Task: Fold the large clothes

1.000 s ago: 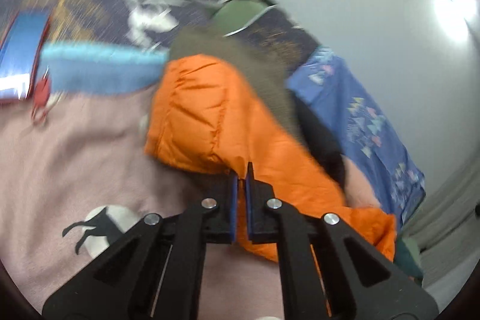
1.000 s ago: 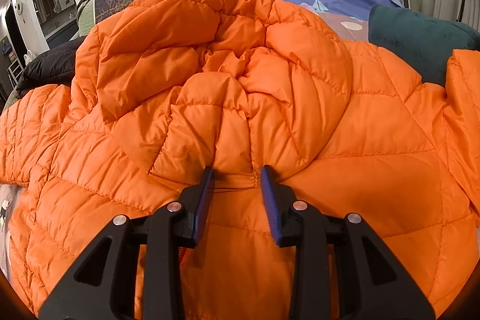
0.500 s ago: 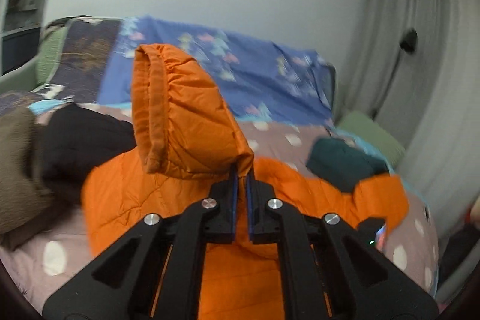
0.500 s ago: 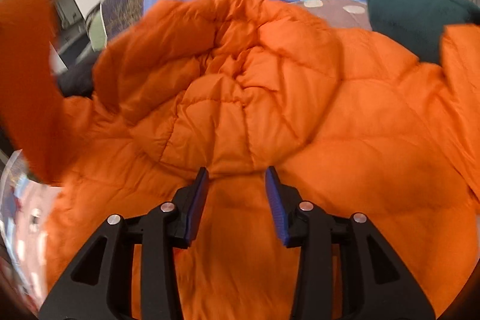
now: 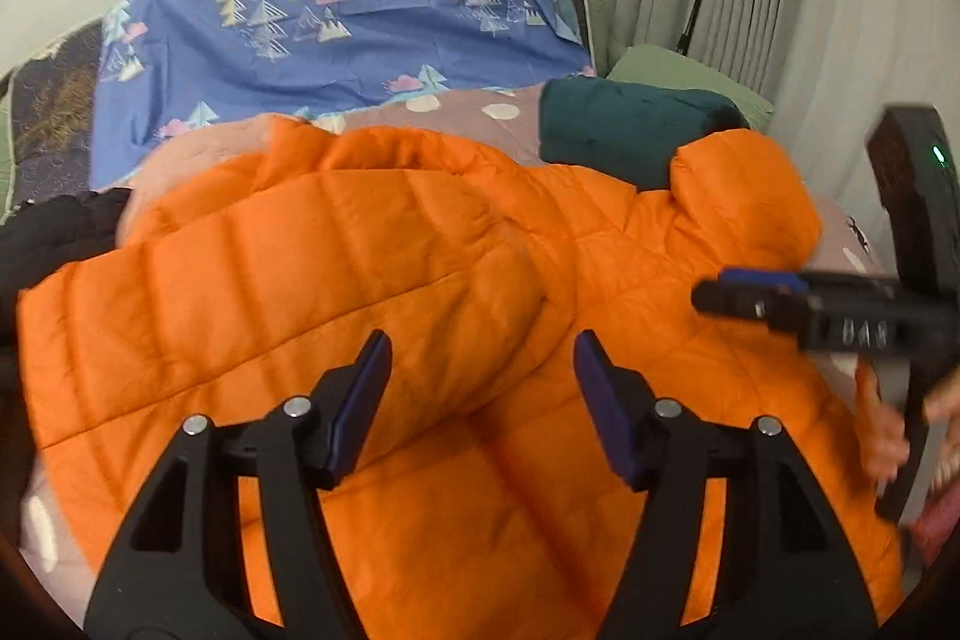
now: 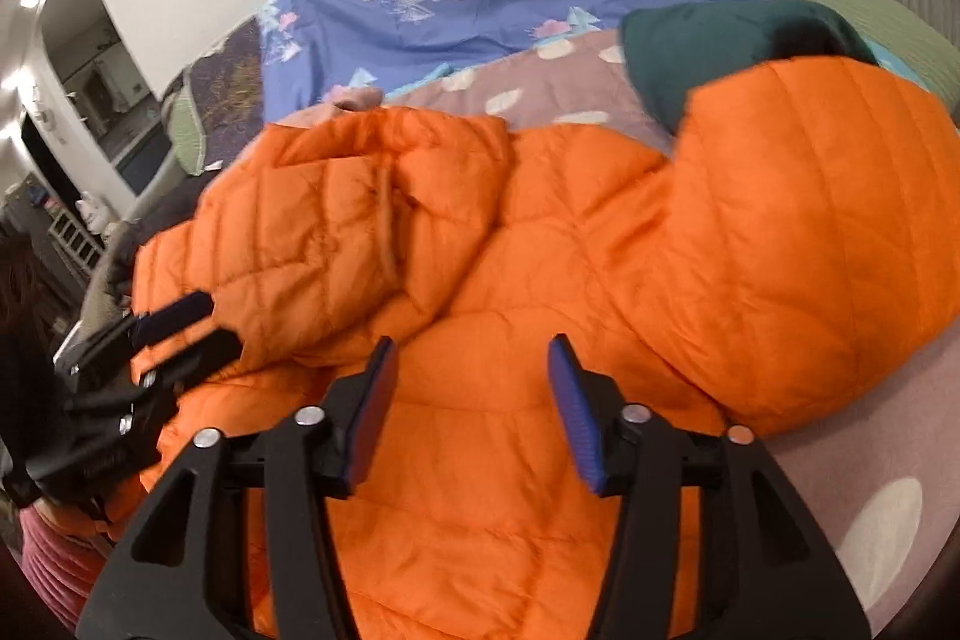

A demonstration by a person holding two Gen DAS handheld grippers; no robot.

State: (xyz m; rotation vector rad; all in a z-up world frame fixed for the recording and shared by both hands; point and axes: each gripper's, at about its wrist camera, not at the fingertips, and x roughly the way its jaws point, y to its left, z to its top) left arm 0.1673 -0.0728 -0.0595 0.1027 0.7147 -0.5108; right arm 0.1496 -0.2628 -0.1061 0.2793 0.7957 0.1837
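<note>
The left claw was matte black plastic, its two arms cut with triangular openings; each arm carried two round silver screws, and each finger was faced with a flat dark-blue pad; the right claw had the same black frame, silver screws and blue-faced fingers; seen from the left wrist, its body bore pale embossed lettering, too blurred to read, and a small green light on a black housing; behind it, blurred bare fingers, seemingly with pink cloth.
</note>
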